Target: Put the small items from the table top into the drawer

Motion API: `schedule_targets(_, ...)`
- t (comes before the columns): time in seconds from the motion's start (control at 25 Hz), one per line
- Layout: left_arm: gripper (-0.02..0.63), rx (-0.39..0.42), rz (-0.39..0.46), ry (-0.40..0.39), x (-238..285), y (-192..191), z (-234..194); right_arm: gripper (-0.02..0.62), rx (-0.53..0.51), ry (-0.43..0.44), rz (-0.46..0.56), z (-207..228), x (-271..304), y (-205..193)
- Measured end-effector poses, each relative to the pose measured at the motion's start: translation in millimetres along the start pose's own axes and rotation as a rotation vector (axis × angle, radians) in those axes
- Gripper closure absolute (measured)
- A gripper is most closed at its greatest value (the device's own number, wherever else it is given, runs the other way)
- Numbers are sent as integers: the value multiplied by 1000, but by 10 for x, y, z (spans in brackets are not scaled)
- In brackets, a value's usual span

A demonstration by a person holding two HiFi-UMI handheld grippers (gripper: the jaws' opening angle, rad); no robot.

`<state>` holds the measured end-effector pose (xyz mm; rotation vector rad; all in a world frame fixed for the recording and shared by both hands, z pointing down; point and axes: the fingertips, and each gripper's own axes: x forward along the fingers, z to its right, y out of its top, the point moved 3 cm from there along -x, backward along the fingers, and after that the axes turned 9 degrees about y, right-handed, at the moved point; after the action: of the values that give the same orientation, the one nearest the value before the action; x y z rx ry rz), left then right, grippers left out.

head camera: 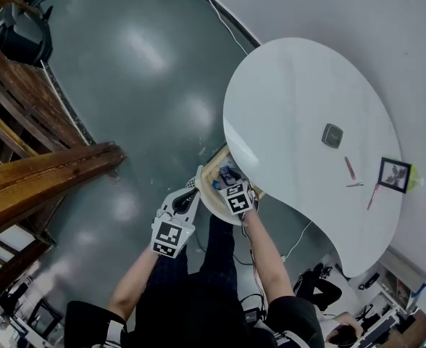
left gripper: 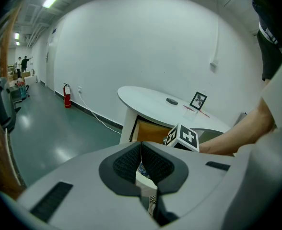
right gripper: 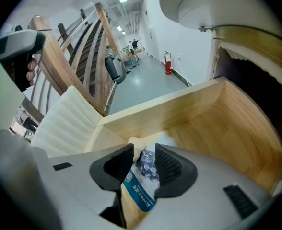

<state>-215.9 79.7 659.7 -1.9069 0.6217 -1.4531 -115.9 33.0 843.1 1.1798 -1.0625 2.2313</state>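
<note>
While the right gripper [head camera: 229,181] points down into the open wooden drawer [head camera: 211,167] under the edge of the white surface [head camera: 293,100], its fingers [right gripper: 119,164] are parted and released. A blueberry-print packet [right gripper: 143,176] sits in the gap between them, low inside the drawer. It fills most of the gap, but no firm squeeze shows. A pale rounded item [right gripper: 137,145] lies just behind the packet on the drawer floor, too hidden to name. In the right gripper view the light wood drawer wall [right gripper: 217,123] wraps around the fingers on the far and right sides. The left gripper [head camera: 190,191] is held beside the drawer, over the grey floor [head camera: 126,85] and off the surface. Its fingers [left gripper: 126,162] are clenched, tips touching, with nothing clearly gripped. Left on the surface, well apart from the drawer: a dark square item [head camera: 332,135], a pink pen [head camera: 350,167], a small silver piece [head camera: 354,185], a thin pink stick [head camera: 372,196] and a black photo frame [head camera: 394,174] near the far edge. Wooden stair rails [head camera: 32,165] fill the left side of the head view.
</note>
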Motion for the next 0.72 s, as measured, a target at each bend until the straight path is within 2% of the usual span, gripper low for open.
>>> schedule_targets(0.12,586,13,4,-8,-14,58,36,462,-14,-7,15,-55,-103,40)
schedule_targets(0.4,586,57,49,-33,-79,394,132,468,29,11,56,-242,-480,87)
schedule_targets(0.72,586,129,94,-91,-193,778,330,539,55,-74,199,-422,-1148,307)
